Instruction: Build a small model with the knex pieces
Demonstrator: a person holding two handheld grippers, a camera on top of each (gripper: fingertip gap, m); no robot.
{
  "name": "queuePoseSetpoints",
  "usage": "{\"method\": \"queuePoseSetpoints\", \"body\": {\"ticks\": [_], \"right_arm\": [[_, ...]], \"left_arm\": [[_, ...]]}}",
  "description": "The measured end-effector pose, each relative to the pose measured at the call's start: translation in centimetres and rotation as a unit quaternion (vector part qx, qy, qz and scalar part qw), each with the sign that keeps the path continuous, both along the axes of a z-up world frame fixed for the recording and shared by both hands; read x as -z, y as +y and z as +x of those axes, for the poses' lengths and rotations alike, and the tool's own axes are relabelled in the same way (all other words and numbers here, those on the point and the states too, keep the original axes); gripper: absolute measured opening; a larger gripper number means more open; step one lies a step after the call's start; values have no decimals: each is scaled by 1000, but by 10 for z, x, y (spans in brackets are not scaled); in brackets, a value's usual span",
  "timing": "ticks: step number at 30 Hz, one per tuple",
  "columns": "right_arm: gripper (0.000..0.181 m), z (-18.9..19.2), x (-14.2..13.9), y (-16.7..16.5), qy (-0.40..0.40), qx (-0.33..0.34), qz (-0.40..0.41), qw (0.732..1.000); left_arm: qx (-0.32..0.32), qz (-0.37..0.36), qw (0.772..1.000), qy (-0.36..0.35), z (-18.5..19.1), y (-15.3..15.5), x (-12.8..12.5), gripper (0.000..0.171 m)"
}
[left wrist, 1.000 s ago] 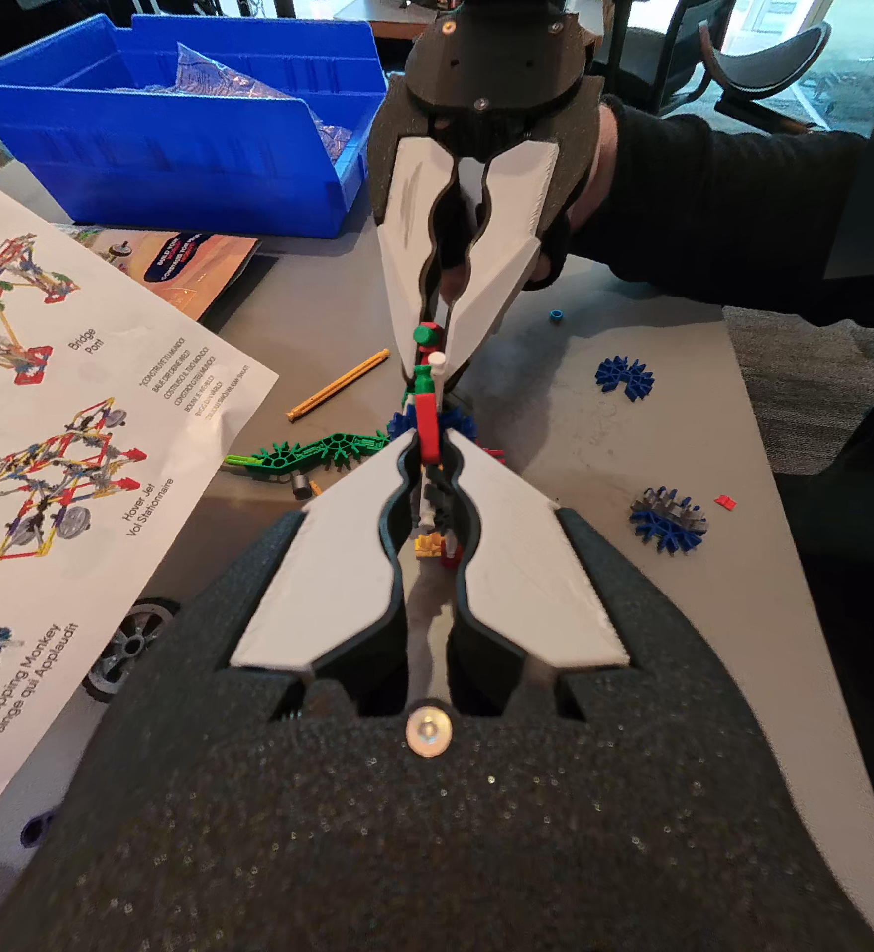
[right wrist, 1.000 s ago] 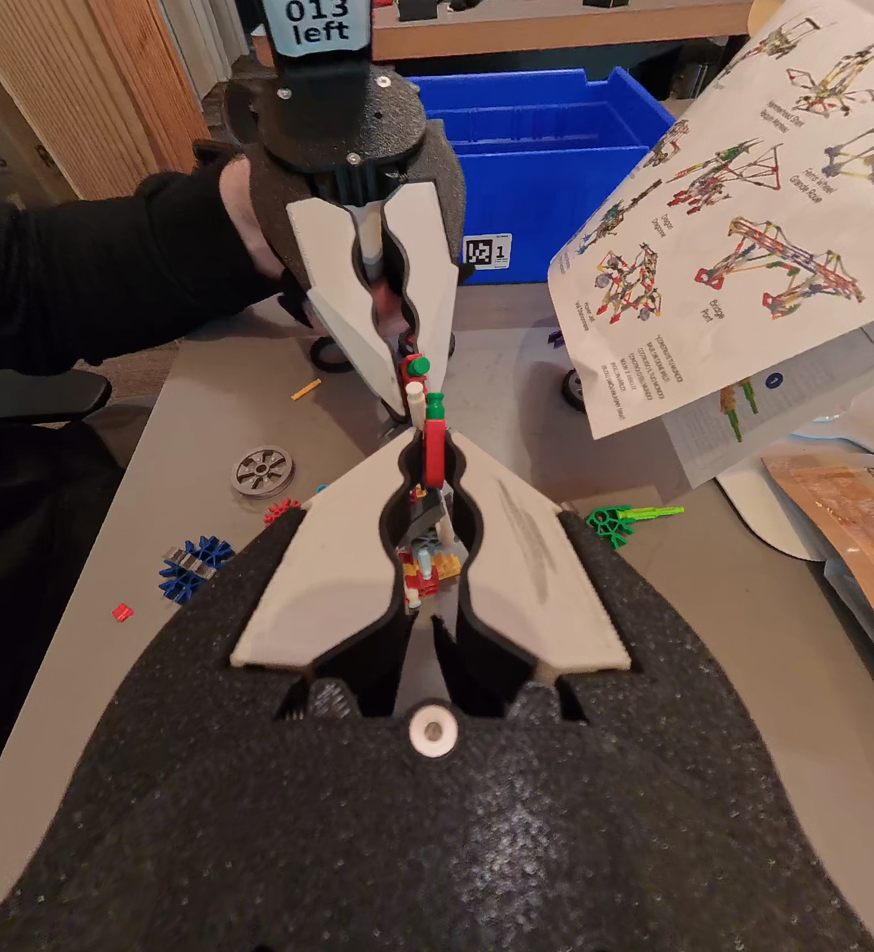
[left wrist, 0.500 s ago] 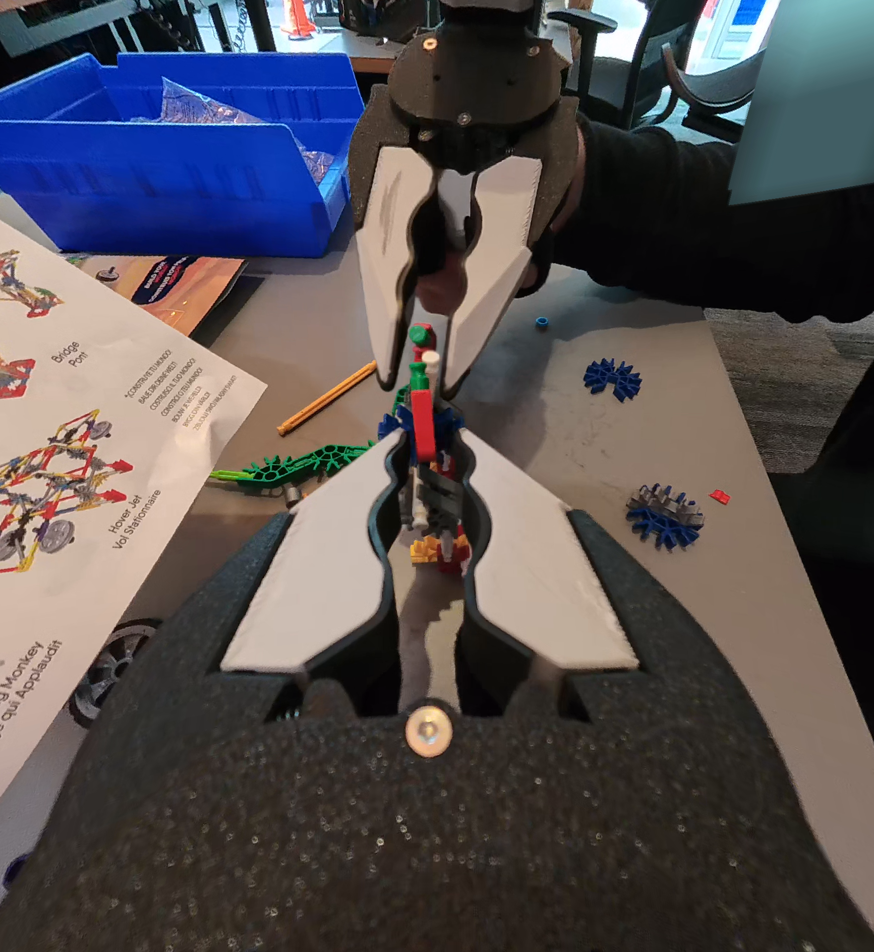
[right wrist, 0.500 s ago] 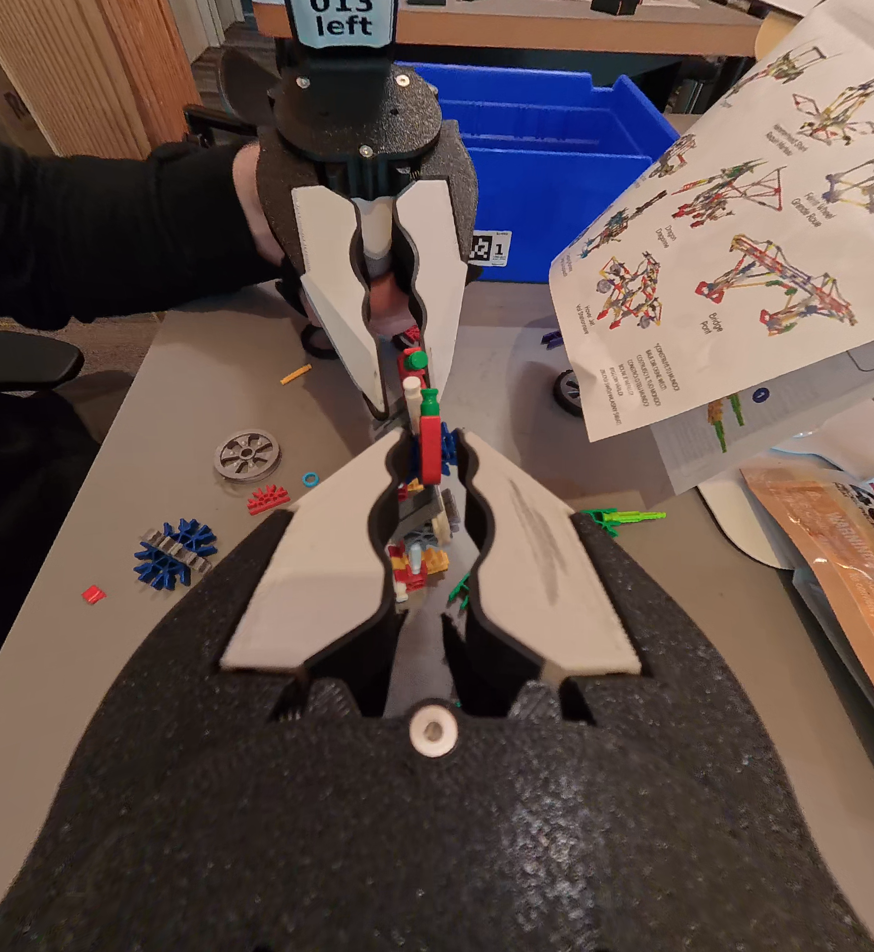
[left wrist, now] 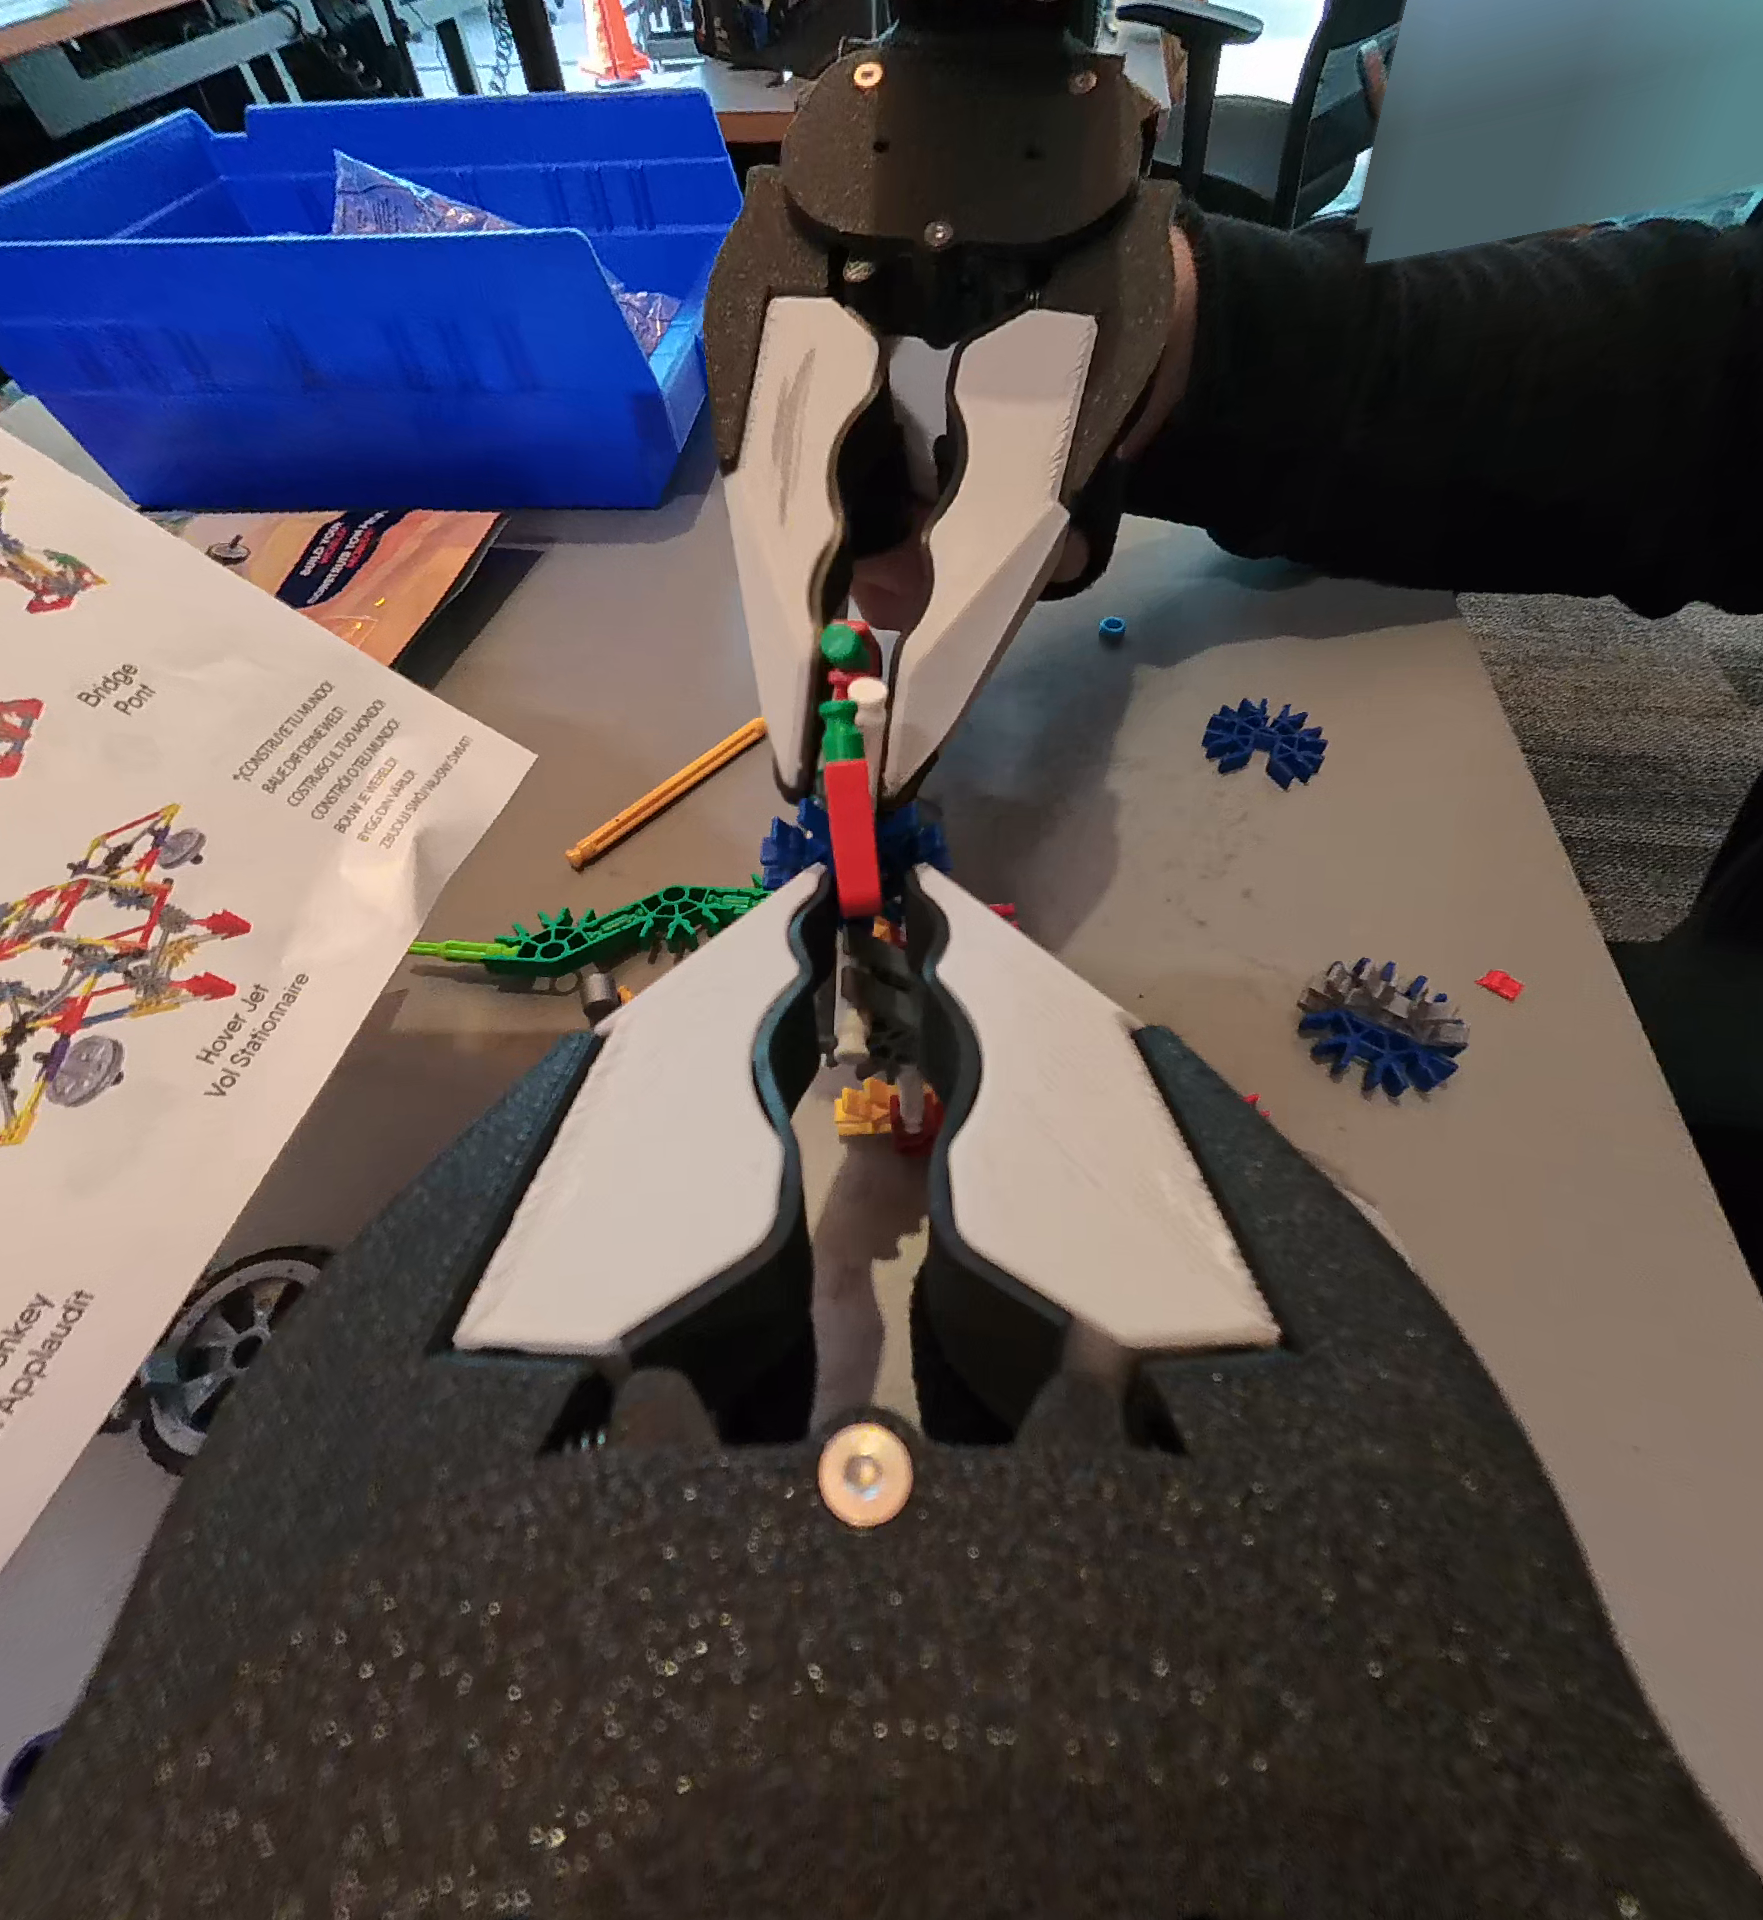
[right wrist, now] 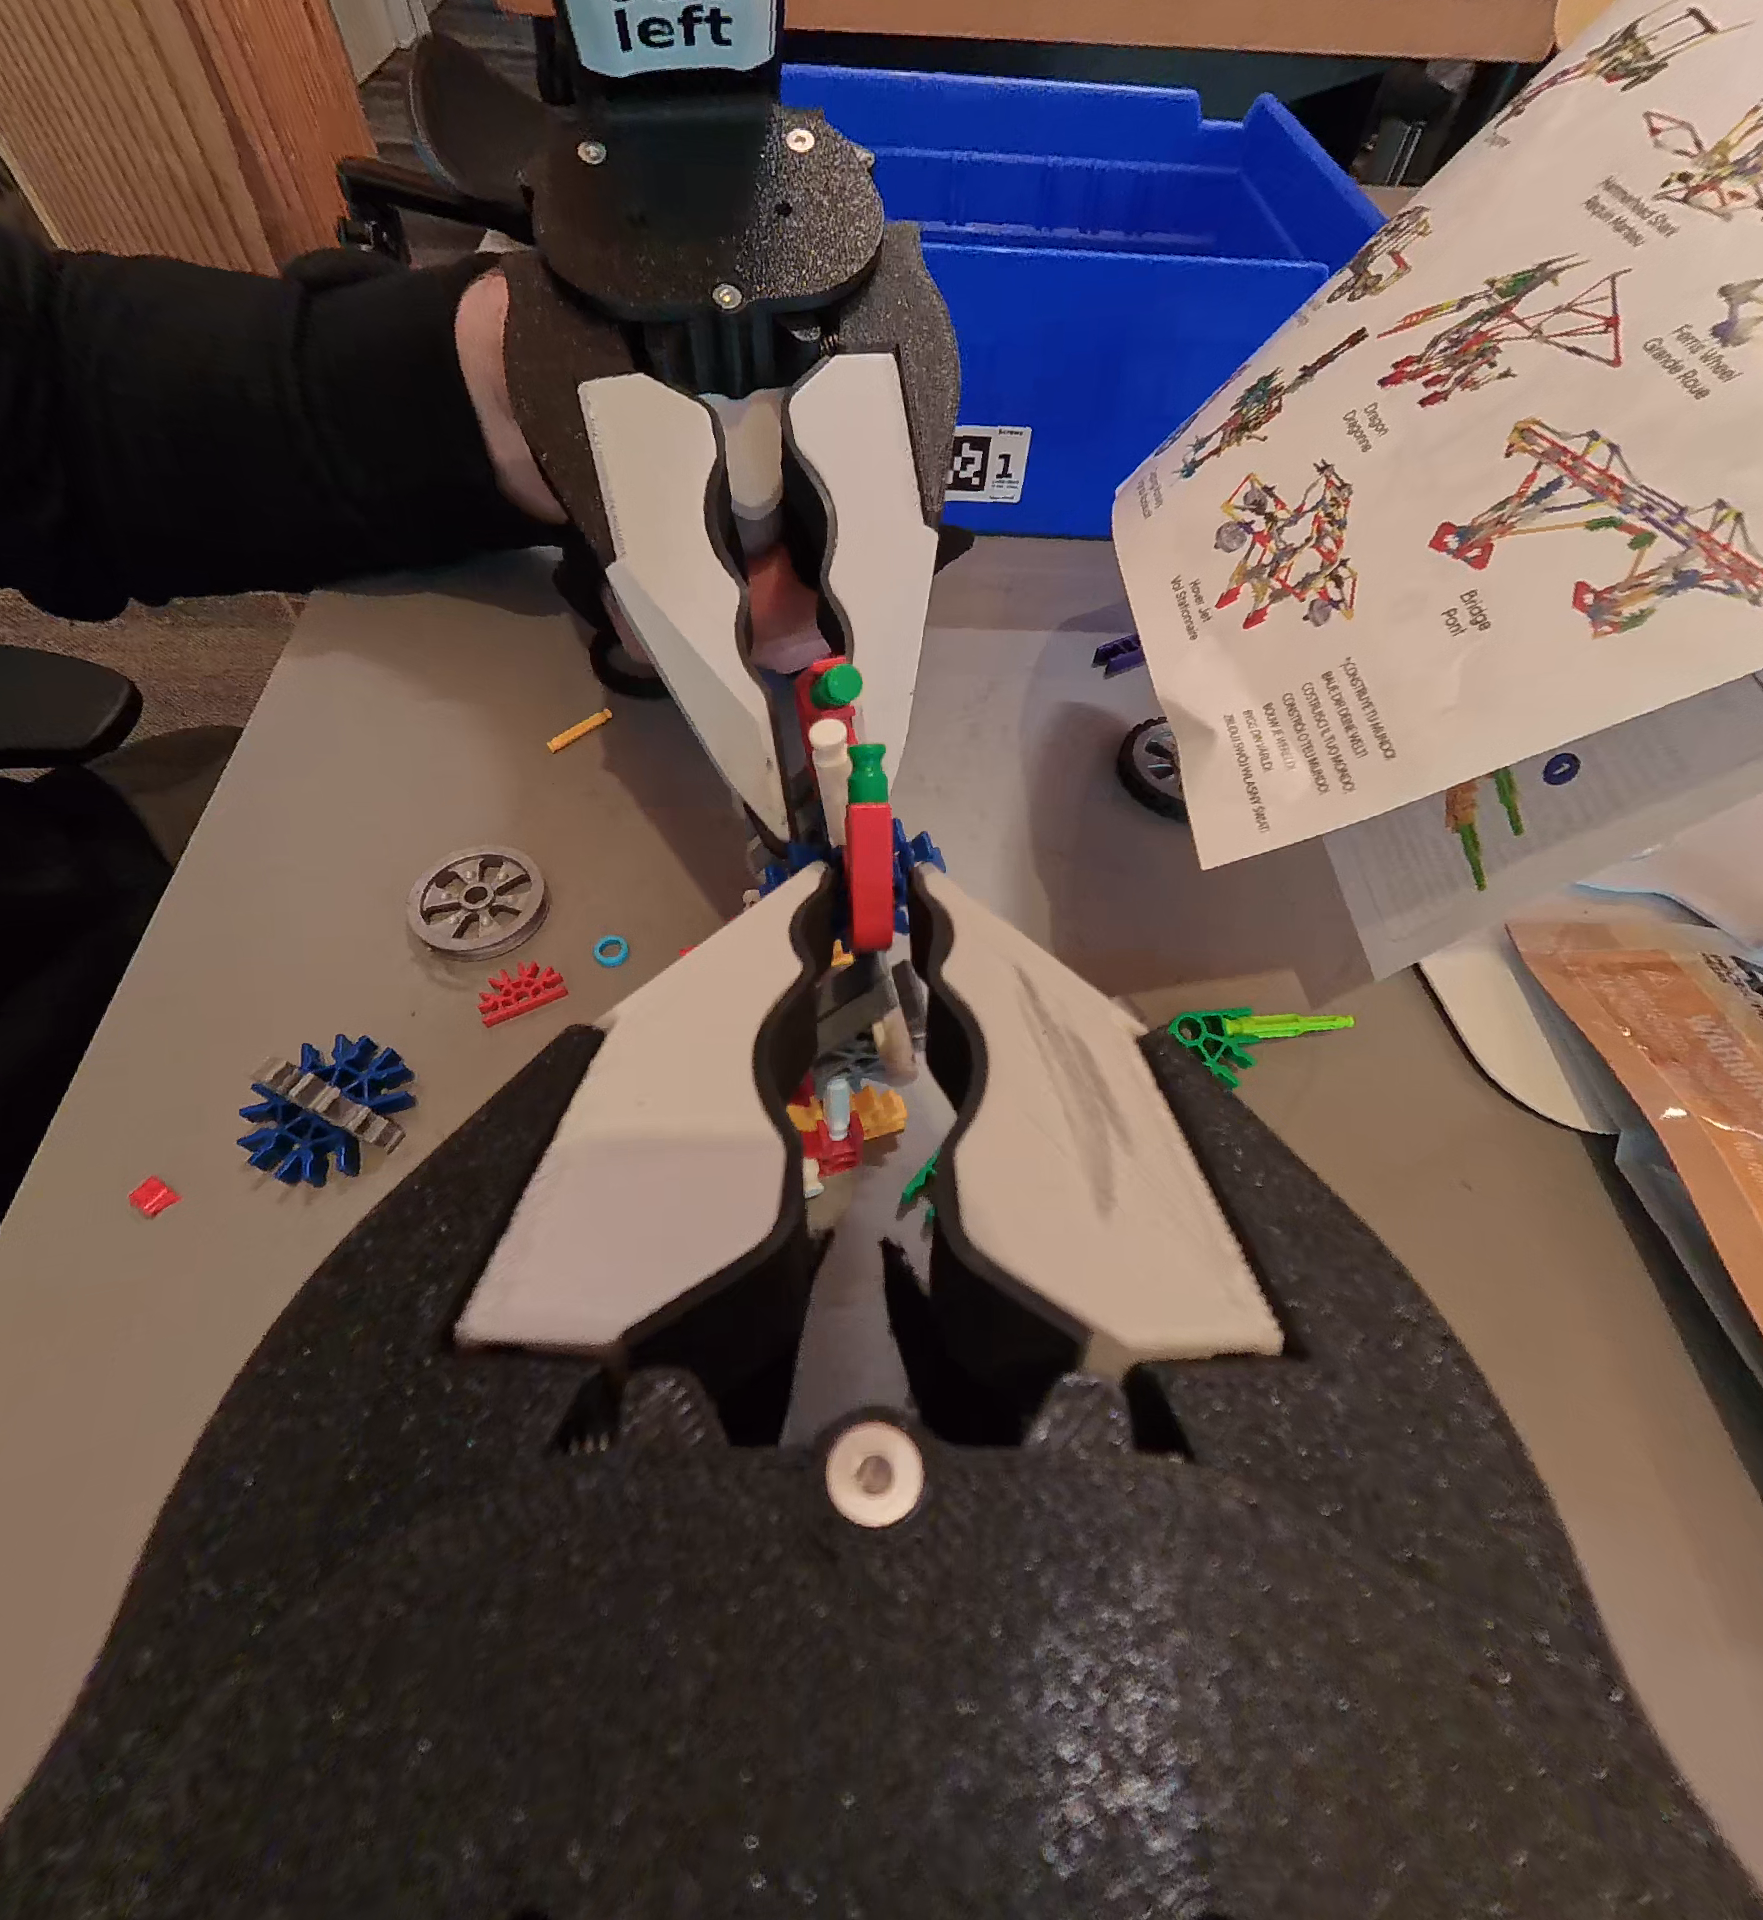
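A small toy build of plastic rods and connectors (left wrist: 849,831) hangs above the grey table (left wrist: 1168,862). It has a red piece, green and white rod ends, and blue, grey and yellow connectors. My left gripper (left wrist: 864,883) is shut on its near side. My right gripper (left wrist: 846,779) comes in from the far side, tips down, and closes on the green and white rod ends. In the right wrist view my right gripper (right wrist: 864,881) grips the red piece (right wrist: 869,878), and my left gripper (right wrist: 825,821) points down at it from beyond.
A blue bin (left wrist: 316,343) stands at the back. An instruction sheet (left wrist: 129,883) lies at the left. Loose parts lie around: yellow rod (left wrist: 664,795), green pieces (left wrist: 628,925), blue connectors (left wrist: 1264,740), grey wheel (right wrist: 479,899), red connector (right wrist: 522,992), orange bag (right wrist: 1708,1122).
Both grippers have lifted and drawn back slightly with the build still held between them. More of the table and loose parts shows beneath.
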State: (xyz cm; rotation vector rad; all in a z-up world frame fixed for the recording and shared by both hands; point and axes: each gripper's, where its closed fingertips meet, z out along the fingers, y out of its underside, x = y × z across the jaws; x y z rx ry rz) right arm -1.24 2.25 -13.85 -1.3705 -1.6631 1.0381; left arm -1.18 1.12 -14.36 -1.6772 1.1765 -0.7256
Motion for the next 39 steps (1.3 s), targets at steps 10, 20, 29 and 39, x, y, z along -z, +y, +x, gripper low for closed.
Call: {"method": "queuePoseSetpoints", "body": {"ticks": [10, 20, 29, 39], "right_arm": [[15, 0, 2, 2, -3, 3, 1, 1000], [19, 1, 3, 2, -4, 5, 6, 1000], [11, 1, 3, 2, -5, 4, 12, 1000], [12, 0, 3, 2, -3, 5, 11, 1000]], "left_arm": [[0, 6, 1000, 1, -1, 0, 1, 11], [0, 12, 1000, 7, 1, 1, 4, 13], [-4, 15, 1000, 9, 2, 2, 5, 12], [-4, 16, 1000, 19, 2, 2, 8, 15]]}}
